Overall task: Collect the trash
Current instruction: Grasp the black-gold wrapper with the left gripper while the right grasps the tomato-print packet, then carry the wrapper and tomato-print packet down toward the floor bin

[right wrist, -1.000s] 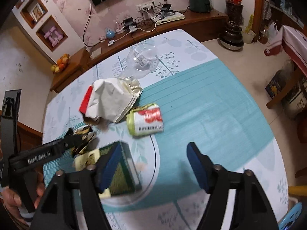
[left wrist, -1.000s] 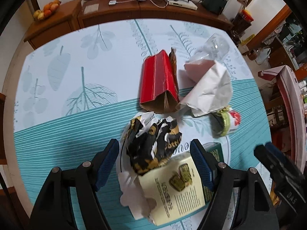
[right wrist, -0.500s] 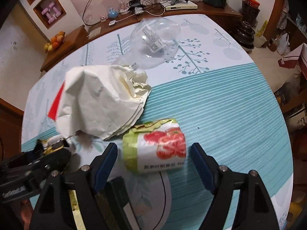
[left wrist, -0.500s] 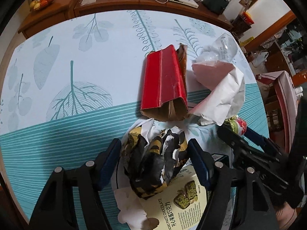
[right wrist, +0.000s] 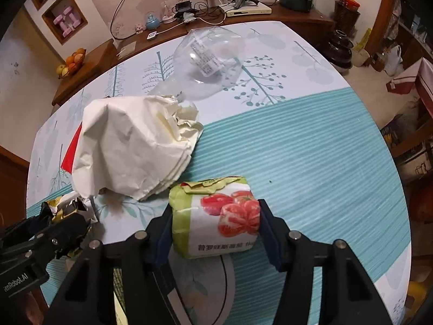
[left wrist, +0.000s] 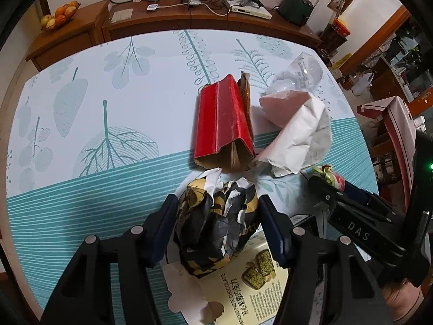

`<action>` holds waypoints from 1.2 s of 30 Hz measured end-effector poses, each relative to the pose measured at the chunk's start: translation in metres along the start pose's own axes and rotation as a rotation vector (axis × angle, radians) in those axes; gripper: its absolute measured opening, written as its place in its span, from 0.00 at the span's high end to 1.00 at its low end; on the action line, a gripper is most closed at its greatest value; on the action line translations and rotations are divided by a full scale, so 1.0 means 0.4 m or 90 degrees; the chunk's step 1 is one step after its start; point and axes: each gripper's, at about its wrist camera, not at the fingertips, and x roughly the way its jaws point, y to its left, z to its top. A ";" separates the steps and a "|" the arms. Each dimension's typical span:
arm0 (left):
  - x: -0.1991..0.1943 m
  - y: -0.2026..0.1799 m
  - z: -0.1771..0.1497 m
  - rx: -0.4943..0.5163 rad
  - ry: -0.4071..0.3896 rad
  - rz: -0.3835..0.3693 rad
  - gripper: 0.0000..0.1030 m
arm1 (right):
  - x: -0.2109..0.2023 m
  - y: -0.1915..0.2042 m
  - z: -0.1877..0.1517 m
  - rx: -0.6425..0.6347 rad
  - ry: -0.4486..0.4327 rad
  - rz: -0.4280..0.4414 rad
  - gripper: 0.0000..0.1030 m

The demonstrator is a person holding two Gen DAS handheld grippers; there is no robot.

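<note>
A crumpled black-and-yellow wrapper (left wrist: pixel 216 222) lies on the table between the closing jaws of my left gripper (left wrist: pixel 219 216); both pads touch its sides. It partly covers a cream chocolate box (left wrist: pixel 243 284). My right gripper (right wrist: pixel 215 224) is closing on a green-and-white packet with a tomato picture (right wrist: pixel 216 216), and its pads meet both ends. Behind them lie a red carton (left wrist: pixel 222 119), a crumpled white paper (right wrist: pixel 130 146) and a clear plastic container (right wrist: pixel 208 62). In the left wrist view the right gripper (left wrist: pixel 351 224) shows at the right.
The tablecloth (left wrist: pixel 108 94) has leaf prints and teal stripes; its rounded edge drops off at the right (right wrist: pixel 406 189). A wooden sideboard (left wrist: pixel 189 21) with cables and devices runs behind the table, and a fruit bowl (left wrist: pixel 59 16) stands at its left end.
Both grippers have narrowed. The left one closed in on the black-and-yellow wrapper. The right one came down and forward over the tomato packet, and its pads now touch it.
</note>
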 end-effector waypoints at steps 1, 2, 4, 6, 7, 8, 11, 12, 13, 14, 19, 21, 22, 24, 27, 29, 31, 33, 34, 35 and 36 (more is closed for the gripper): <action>-0.009 -0.001 -0.003 0.001 -0.005 0.000 0.43 | -0.006 -0.002 -0.007 0.001 -0.004 -0.001 0.45; -0.017 -0.001 -0.008 0.002 -0.008 0.000 0.43 | -0.010 -0.002 -0.012 0.000 -0.006 -0.001 0.45; -0.035 -0.003 -0.014 0.002 -0.018 0.001 0.43 | -0.025 -0.001 -0.027 -0.002 -0.013 -0.002 0.45; -0.057 -0.002 -0.023 0.001 -0.030 0.001 0.43 | -0.040 -0.003 -0.037 -0.003 -0.020 -0.003 0.45; -0.069 -0.003 -0.027 0.002 -0.037 0.002 0.43 | -0.051 -0.005 -0.045 -0.004 -0.025 -0.004 0.45; -0.084 -0.006 -0.031 0.003 -0.045 0.005 0.43 | -0.058 -0.007 -0.049 -0.004 -0.029 -0.004 0.45; -0.125 -0.012 -0.047 0.008 -0.066 0.010 0.43 | -0.088 -0.015 -0.069 -0.004 -0.041 -0.003 0.45; -0.141 -0.013 -0.054 0.008 -0.073 0.012 0.43 | -0.099 -0.018 -0.077 -0.005 -0.045 -0.002 0.45; -0.155 -0.015 -0.058 0.007 -0.077 0.011 0.43 | -0.111 -0.022 -0.085 -0.005 -0.048 -0.002 0.45; -0.168 -0.018 -0.065 0.005 -0.082 0.011 0.43 | -0.122 -0.027 -0.092 -0.004 -0.051 0.001 0.45; -0.237 -0.026 -0.127 -0.002 -0.098 0.003 0.43 | -0.176 -0.047 -0.145 0.003 -0.062 0.019 0.45; -0.265 -0.039 -0.163 -0.001 -0.103 0.000 0.43 | -0.197 -0.052 -0.172 0.002 -0.065 0.026 0.45; -0.278 -0.045 -0.183 0.000 -0.106 -0.001 0.43 | -0.207 -0.053 -0.186 0.001 -0.066 0.029 0.45; -0.307 -0.060 -0.230 0.003 -0.113 -0.001 0.43 | -0.233 -0.060 -0.221 -0.003 -0.071 0.036 0.45; -0.345 -0.089 -0.306 0.008 -0.122 0.002 0.43 | -0.278 -0.073 -0.283 -0.011 -0.082 0.050 0.45; -0.374 -0.115 -0.372 0.013 -0.127 0.004 0.43 | -0.308 -0.085 -0.326 -0.016 -0.087 0.058 0.45; -0.397 -0.140 -0.435 0.015 -0.135 0.008 0.43 | -0.345 -0.099 -0.378 -0.024 -0.094 0.065 0.45; -0.421 -0.166 -0.500 0.014 -0.145 0.012 0.43 | -0.378 -0.113 -0.424 -0.033 -0.101 0.071 0.45; -0.436 -0.182 -0.542 0.012 -0.151 0.013 0.43 | -0.396 -0.121 -0.451 -0.038 -0.104 0.074 0.45; -0.446 -0.194 -0.576 0.011 -0.156 0.016 0.43 | -0.415 -0.131 -0.482 -0.044 -0.107 0.079 0.45; -0.454 -0.207 -0.605 0.009 -0.158 0.017 0.43 | -0.432 -0.141 -0.510 -0.050 -0.109 0.083 0.45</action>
